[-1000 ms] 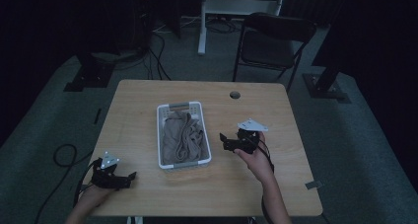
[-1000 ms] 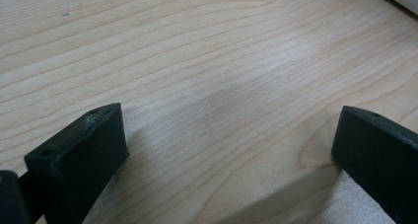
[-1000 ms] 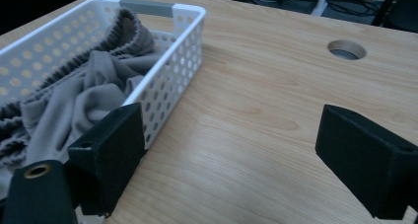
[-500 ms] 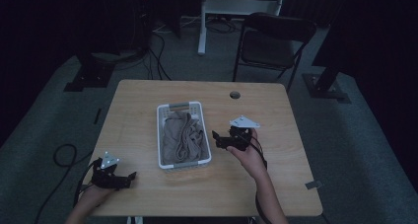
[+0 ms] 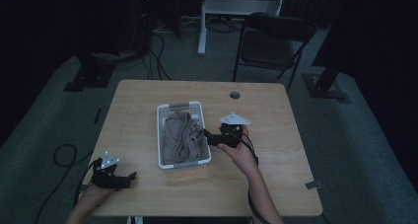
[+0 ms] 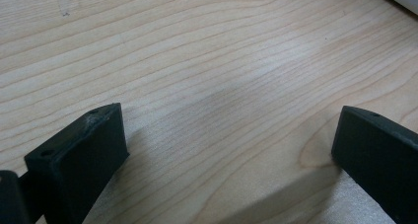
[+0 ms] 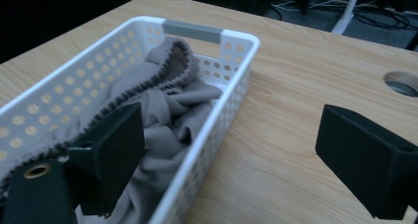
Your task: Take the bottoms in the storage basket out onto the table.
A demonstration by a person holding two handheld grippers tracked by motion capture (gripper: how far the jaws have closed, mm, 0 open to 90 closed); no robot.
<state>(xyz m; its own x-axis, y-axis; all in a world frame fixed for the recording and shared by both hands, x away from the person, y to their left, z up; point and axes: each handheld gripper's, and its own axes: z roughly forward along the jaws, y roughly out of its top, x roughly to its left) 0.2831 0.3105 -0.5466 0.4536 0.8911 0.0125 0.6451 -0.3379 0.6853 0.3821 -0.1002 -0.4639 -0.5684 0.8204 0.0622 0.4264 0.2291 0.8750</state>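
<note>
1. Our right gripper point(image 5: 206, 136) is at the right wall of the white basket point(image 5: 163, 135), near the middle of the wooden worktop point(image 5: 276, 160). Its jaws are wide apart and hold nothing.
2. In the right gripper view, one jaw hangs over the grey cloth point(image 7: 167, 110) in the basket point(image 7: 231, 100), and the other jaw is over the bare worktop point(image 7: 291, 115). The basket wall sits between them.
3. The grey cloth point(image 5: 180, 137) lies bunched up inside the basket. One dark stitched edge curls up near the grey handle point(image 7: 192, 31).
4. Our left gripper point(image 5: 129, 177) rests low at the near left corner of the worktop, well apart from the basket. Its jaws are open too, with only bare wood point(image 6: 222, 86) between them.
5. We think the cloth is what we would grab.
6. If we squeeze now, we might pinch the basket wall with the cloth. Then the light basket could tip or slide.
7. The cloth is floppy, so a small pinch could slip off.
</note>
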